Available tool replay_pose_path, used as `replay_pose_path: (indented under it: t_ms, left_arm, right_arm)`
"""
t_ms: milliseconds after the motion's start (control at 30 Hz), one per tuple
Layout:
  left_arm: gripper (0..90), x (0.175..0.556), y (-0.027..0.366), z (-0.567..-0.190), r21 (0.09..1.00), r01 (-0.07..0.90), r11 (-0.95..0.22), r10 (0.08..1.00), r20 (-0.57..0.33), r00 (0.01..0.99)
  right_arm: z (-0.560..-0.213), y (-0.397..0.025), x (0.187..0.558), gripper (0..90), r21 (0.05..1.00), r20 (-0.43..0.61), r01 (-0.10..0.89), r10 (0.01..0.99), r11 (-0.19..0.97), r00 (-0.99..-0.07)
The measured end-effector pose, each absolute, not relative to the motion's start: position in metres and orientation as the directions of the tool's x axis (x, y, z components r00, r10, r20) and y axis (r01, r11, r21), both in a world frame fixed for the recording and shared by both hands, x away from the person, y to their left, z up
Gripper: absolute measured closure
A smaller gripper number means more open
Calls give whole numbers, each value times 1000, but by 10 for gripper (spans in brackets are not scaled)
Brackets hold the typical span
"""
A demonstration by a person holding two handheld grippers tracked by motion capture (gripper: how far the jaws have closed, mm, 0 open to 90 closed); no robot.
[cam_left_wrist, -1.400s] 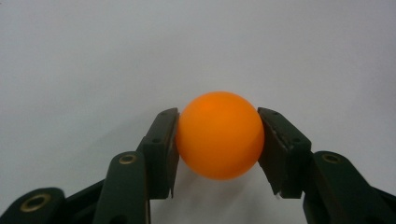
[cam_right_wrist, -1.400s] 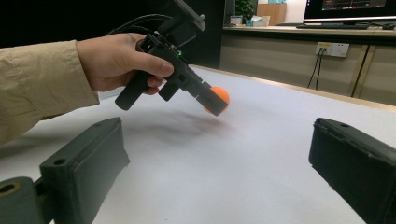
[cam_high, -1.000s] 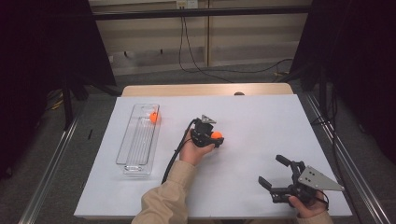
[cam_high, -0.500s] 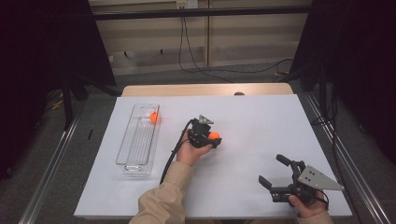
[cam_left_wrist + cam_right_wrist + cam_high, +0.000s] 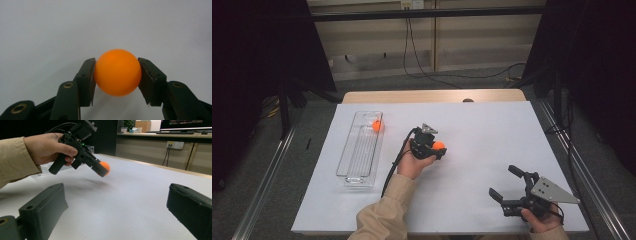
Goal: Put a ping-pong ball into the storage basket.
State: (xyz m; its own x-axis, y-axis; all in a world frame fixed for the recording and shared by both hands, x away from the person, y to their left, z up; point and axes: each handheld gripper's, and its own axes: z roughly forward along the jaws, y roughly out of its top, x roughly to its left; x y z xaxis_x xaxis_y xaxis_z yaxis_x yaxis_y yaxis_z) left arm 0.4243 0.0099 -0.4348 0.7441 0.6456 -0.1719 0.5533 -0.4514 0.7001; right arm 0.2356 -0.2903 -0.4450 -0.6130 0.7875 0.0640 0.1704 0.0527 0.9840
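Orange ball clamped in my left gripper; right gripper idles wide; next, carry to clear tray.

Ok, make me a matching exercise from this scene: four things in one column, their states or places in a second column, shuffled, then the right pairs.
Things:
1. left gripper
2. right gripper
3. clear tray
4. held orange ball

States or places:
A. lies at the table's left side with another orange ball at its far end
B. jaws wide apart, nothing between them
C. lifted off the white table, clamped on two sides
D. jaws shut on a ball

Pairs: 1-D, 2-B, 3-A, 4-C
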Motion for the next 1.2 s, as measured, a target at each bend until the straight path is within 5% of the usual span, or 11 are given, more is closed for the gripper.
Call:
replay_pose_path:
  t_ms: [1200]
  left_arm:
    - [509,420,23,-430,678,576,-457,646,-192,739]
  right_arm:
    - [-445,-291,235,16,985,69,168,785,45,-616]
